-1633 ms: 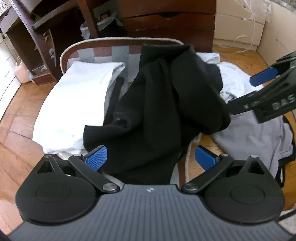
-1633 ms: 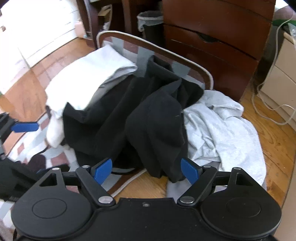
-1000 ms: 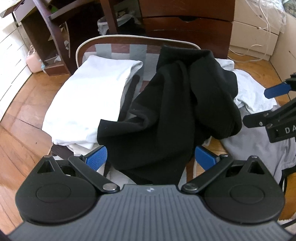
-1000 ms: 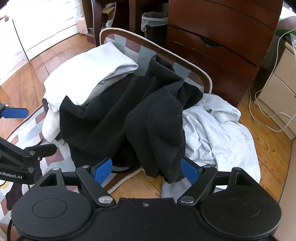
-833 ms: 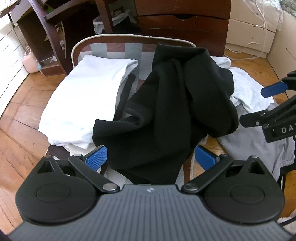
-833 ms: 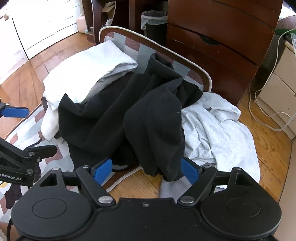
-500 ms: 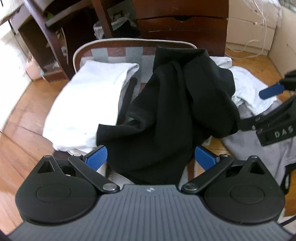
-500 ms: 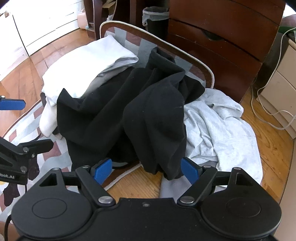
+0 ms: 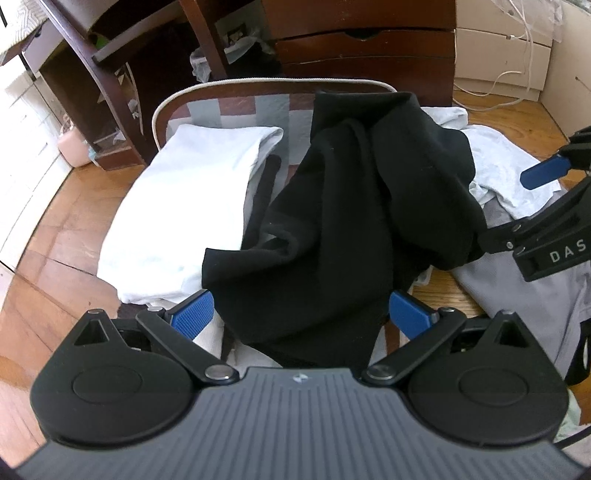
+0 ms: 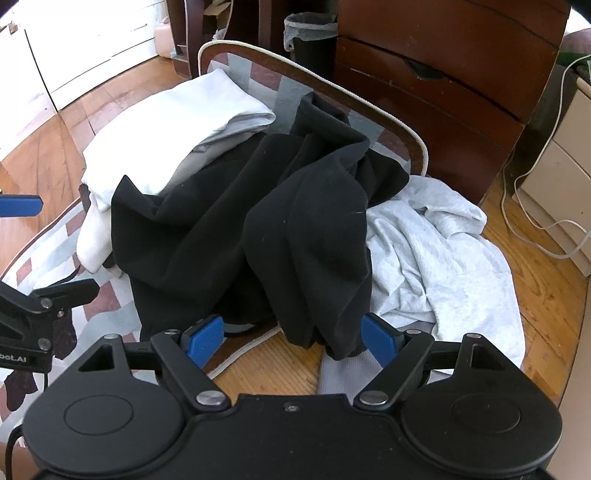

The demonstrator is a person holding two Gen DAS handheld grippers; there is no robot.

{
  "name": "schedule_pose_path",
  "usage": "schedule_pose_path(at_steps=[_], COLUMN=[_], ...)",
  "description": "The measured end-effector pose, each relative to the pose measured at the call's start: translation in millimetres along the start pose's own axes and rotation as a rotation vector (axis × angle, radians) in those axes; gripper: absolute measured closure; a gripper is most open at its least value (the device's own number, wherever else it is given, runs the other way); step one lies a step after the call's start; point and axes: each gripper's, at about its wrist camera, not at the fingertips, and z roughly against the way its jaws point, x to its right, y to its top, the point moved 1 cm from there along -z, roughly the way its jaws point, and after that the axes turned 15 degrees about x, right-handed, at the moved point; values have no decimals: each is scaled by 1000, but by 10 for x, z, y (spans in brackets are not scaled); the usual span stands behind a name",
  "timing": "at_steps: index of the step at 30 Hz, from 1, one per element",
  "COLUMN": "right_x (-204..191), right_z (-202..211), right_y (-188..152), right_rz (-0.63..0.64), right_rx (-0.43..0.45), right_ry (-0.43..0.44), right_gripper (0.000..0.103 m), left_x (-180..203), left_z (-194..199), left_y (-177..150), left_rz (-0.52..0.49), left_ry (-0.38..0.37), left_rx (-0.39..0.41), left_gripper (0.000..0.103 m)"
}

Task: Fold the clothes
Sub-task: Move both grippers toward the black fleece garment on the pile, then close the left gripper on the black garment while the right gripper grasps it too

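A crumpled black garment point(image 9: 351, 206) lies in a heap on a patterned rug point(image 9: 236, 107); it also shows in the right wrist view point(image 10: 258, 229). My left gripper point(image 9: 301, 314) is open and empty, hovering over its near edge. My right gripper point(image 10: 291, 338) is open and empty, just above the garment's hanging right end. A folded white garment point(image 9: 192, 210) lies to the left of the black one, also in the right wrist view point(image 10: 166, 129). A crumpled light grey garment point(image 10: 436, 258) lies to the right, partly under the black one.
A dark wooden dresser point(image 10: 443, 66) stands behind the rug, with a bin point(image 10: 310, 26) beside it. A dark wooden desk point(image 9: 110, 66) is at the back left. White cables point(image 10: 535, 177) run over the wooden floor point(image 10: 546, 295) on the right. White cabinets point(image 10: 85, 40) are at the far left.
Both grippers drifted slightly, the views shifting a little over the pile. The clothes have not moved and both grippers stayed open.
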Motion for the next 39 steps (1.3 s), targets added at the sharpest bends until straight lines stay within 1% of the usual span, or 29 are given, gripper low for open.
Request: schedule_pose_path(at_steps=[13,18,20,22,25,26,28,29,32,34,36,37,38,39], right_x=[-16,-16,-8,24,99,131,185,215,322,423,556,634,712,789], right_z=[-46,-62,-82,-110,-146,-153,-218,-274,-475,-593,-680,-744,-806,-864], right_y=[3,-10,-12,-10,12,21,41,47,53,45,21,-3,-27,-55], right_rz=[3,2,9,-6,-64,-91,-140,-158,-211,-253,-301,-330,-360,-416], right_rx=[-7,-9,-8,15,106,143,187,198,199,201,216,223,229,231], right_ry=[7,11,28,32,88,114,136,134,89,60,51,57,63,87], right_gripper=[18,18,18,18,18,18,17,17,17,17,17,17,17,17], left_x=[3,-30,-88,-190,-316,-330,-328,-327,-338,-336,-333,-331,-330,-328], left_z=[-31,-47,-75,-145,-321,-400,-557,-623,-786,-879,-981,-1032,-1083,-1135], left_y=[-14,-17,-43,-94,-226,-280,-373,-414,-521,-562,-600,-619,-638,-656], left_rz=[0,23,49,106,198,216,235,244,288,320,351,366,382,397], left_ry=[-11,-21,-19,-21,-46,-47,-46,-46,-52,-75,-104,-118,-133,-147], left_rx=[-16,-19,-20,-28,-40,-44,-43,-36,-4,8,17,21,25,29], left_gripper=[0,0,0,0,3,3,3,5,6,7,17,35,49,50])
